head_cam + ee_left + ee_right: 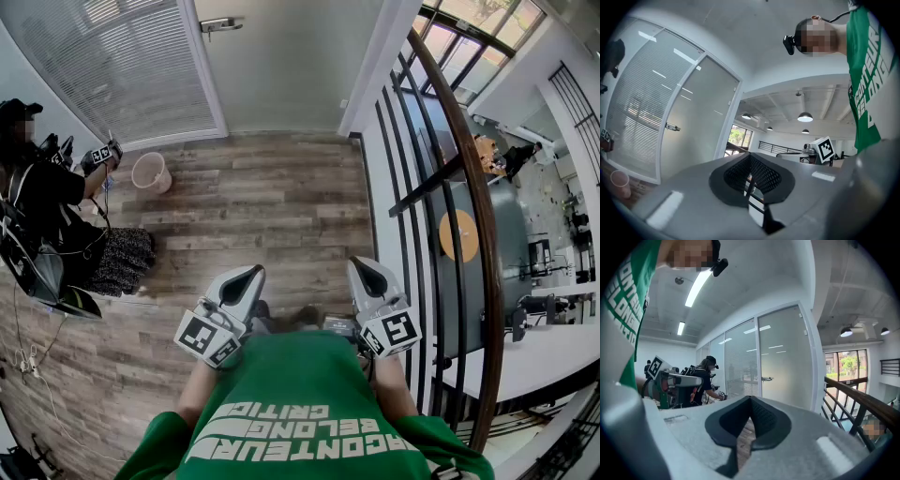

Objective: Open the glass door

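Note:
The frosted glass door (281, 66) stands closed at the far end of the wooden floor, its metal handle (220, 25) near the left edge. The door (701, 117) and handle (672, 127) also show in the left gripper view. In the right gripper view, the door (785, 362) and handle (767, 378) lie ahead. My left gripper (253, 272) and right gripper (359, 264) are held side by side close to my body, well short of the door. Both are shut with nothing between their jaws, as the left gripper (750, 157) and right gripper (751, 401) show in their own views.
A dark curved railing (469, 187) runs along the right over a drop to a lower floor. Left of the door is a glass panel with blinds (131, 66). A pink bucket (151, 172) stands near it. A person in black (37, 187) stands at the left.

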A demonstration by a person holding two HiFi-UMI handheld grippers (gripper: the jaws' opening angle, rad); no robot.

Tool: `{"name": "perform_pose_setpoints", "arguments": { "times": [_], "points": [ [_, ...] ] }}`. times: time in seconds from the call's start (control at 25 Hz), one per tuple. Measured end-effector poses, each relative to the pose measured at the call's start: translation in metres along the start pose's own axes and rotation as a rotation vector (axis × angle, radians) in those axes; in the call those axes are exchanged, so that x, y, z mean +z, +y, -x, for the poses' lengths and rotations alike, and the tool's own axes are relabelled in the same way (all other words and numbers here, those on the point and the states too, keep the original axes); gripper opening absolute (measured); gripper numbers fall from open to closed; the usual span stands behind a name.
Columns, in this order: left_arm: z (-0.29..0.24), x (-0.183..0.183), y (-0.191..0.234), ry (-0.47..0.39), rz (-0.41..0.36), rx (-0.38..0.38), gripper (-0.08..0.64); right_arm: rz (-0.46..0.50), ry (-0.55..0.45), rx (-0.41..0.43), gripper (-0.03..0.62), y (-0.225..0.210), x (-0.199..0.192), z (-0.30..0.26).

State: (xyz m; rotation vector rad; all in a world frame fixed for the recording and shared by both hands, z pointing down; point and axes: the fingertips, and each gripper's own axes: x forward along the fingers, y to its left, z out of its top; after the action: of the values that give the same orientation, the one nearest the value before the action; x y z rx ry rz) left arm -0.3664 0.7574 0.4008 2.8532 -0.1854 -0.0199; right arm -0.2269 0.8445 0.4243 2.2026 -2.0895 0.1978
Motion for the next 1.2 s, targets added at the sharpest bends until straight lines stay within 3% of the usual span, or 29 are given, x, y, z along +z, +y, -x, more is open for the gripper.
{"name": "perform_pose_setpoints", "arguments": {
  "times": [0.76, 1.2],
  "points": [
    [-0.017, 0.002, -0.008, 0.011, -0.02, -0.036, 0.017, 0.005, -0.009, -0.019, -0.008, -0.009, -0.001, 0.004],
    [-0.023, 0.0, -0.019, 0.023, -0.02, -0.051, 0.017, -0.001, -0.04, -0.08, -0.008, -0.032, 0.012, 0.031]
  ]
}}
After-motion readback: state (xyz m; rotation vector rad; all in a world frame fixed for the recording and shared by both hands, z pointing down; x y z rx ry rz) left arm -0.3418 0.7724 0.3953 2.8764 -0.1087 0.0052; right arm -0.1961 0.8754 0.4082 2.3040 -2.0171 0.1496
